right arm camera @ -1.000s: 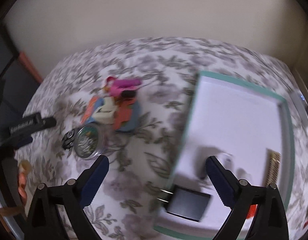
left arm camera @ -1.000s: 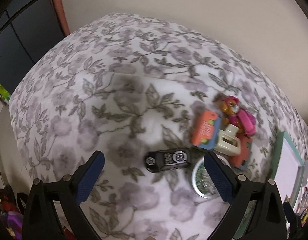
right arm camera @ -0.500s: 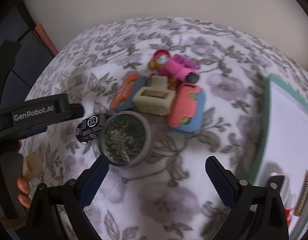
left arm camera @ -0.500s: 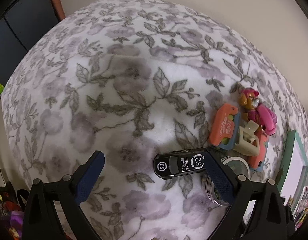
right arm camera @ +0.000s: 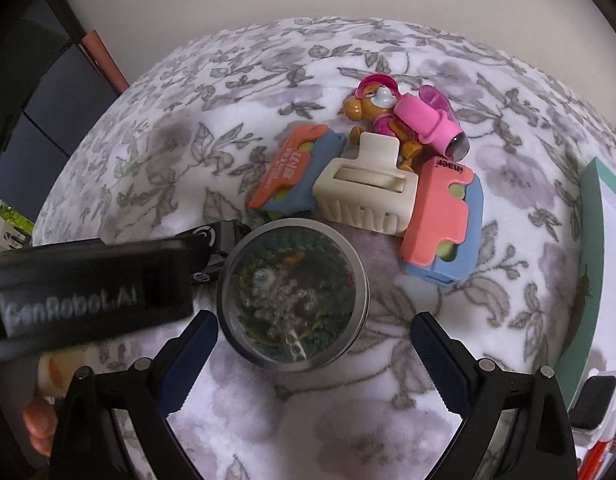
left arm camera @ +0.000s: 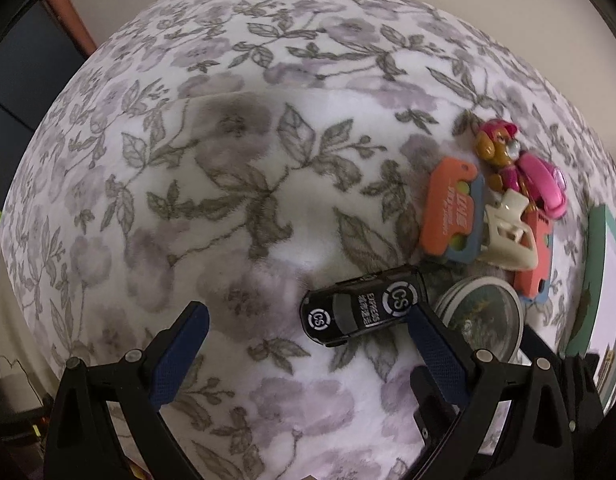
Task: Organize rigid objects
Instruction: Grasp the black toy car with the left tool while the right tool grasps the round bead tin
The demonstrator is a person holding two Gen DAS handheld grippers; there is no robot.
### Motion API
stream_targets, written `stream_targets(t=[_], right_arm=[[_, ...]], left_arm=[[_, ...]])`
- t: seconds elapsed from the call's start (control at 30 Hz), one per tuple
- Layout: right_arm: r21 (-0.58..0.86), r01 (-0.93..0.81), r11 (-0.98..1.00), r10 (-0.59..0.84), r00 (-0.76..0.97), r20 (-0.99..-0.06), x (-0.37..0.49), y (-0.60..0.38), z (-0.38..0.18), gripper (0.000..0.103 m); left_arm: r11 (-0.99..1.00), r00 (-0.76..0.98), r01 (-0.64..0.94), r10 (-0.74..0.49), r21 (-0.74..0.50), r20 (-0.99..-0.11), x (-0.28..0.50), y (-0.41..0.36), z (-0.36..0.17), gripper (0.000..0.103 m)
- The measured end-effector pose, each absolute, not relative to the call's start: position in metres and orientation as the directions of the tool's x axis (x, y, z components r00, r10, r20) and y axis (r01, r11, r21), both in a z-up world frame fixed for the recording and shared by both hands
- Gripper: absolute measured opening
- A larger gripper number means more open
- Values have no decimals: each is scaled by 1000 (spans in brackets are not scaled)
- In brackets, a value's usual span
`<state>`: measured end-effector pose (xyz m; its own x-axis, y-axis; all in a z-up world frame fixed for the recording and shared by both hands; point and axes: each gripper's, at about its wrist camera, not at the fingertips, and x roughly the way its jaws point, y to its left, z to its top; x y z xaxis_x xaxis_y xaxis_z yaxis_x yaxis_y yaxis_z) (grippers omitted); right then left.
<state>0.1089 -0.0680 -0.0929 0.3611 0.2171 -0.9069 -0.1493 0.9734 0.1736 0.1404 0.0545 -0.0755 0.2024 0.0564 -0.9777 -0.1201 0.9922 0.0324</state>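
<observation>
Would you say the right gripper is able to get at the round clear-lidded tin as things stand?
Probably yes. The right gripper is open and the round tin lies just ahead, between its fingers, with bare blanket on its right. The left gripper crowds the tin's left side and may hinder closing.

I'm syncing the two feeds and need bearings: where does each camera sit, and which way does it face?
Left wrist: on the left gripper, looking down at the black toy car; its open fingers show.
Right wrist: on the right gripper, looking down at the round clear-lidded tin; open fingers, the left gripper's arm and a hand show.
Shared: car, tin, cream hair claw, floral cloth.
</observation>
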Motion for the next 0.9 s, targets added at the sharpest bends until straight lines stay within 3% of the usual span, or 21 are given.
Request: stream_targets(t=[0.1,0.17,0.23,0.8,0.87,0.9], right_arm=[[163,-149,975,209,384,-899,108,-72,-89,96],[159,-150,976,207,400,-893,107,-74,-86,82],[165,-147,975,211,407,-888,107,-77,-83,74],[204,-106,973,229,389,-892,105,-101,-85,74],[203,-106,973,229,388,-893,104,-101,-84,74],[203,-104,974,228,389,-893,104,-101,-84,74]], left_arm=[[995,195,-93,59,41,-979,141,48,-78,100],[996,193,-77,67,52,-979,141,43,-81,100],[996,191,-66,71,60,-979,141,40,-83,100],[997,254,4,69,73,-965,153,8,-97,99],[998,246,-1,66,68,-967,153,9,-99,95],[998,243,-3,61,62,-968,154,9,-100,86]])
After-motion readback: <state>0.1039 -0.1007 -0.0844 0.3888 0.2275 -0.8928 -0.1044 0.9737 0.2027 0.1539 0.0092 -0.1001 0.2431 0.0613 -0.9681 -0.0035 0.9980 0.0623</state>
